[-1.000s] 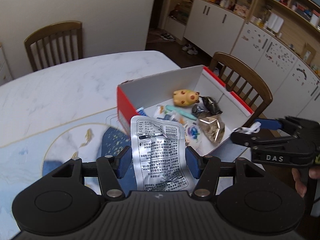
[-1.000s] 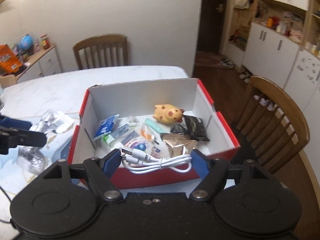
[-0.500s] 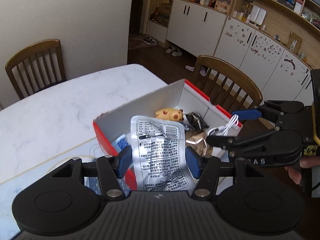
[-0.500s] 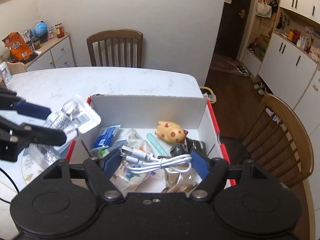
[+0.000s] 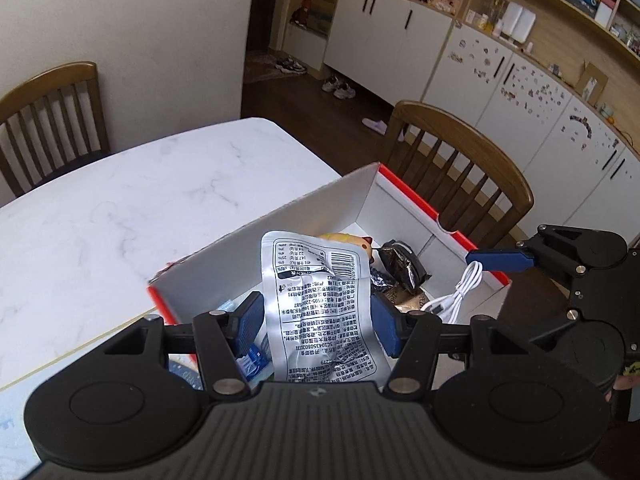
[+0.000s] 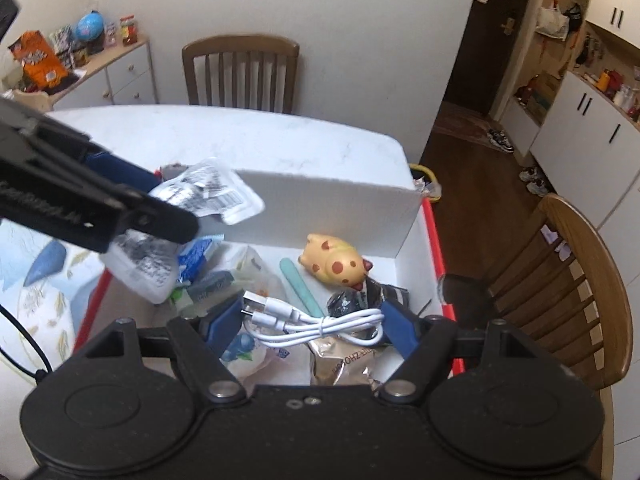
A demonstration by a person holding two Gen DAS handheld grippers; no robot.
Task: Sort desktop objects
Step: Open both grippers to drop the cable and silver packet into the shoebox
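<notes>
My left gripper (image 5: 316,320) is shut on a silver foil packet (image 5: 320,304) and holds it over the left side of the red-and-white cardboard box (image 5: 280,236). The packet also shows in the right wrist view (image 6: 208,196). My right gripper (image 6: 312,322) is shut on a coiled white USB cable (image 6: 316,320) and holds it over the box's near right part (image 6: 434,248). The cable also shows in the left wrist view (image 5: 460,288). In the box lie a yellow spotted toy (image 6: 336,262), a teal stick (image 6: 296,280), dark wrappers (image 6: 360,296) and several small packets.
The box stands on a white marble table (image 5: 140,208) near its right edge. A blue patterned mat (image 6: 36,280) lies left of the box. A wooden chair (image 6: 576,292) stands right of the box, another chair (image 6: 240,72) at the far side.
My left gripper has carried the foil packet from over the mat to over the box. My right gripper has carried the cable forward, further over the box.
</notes>
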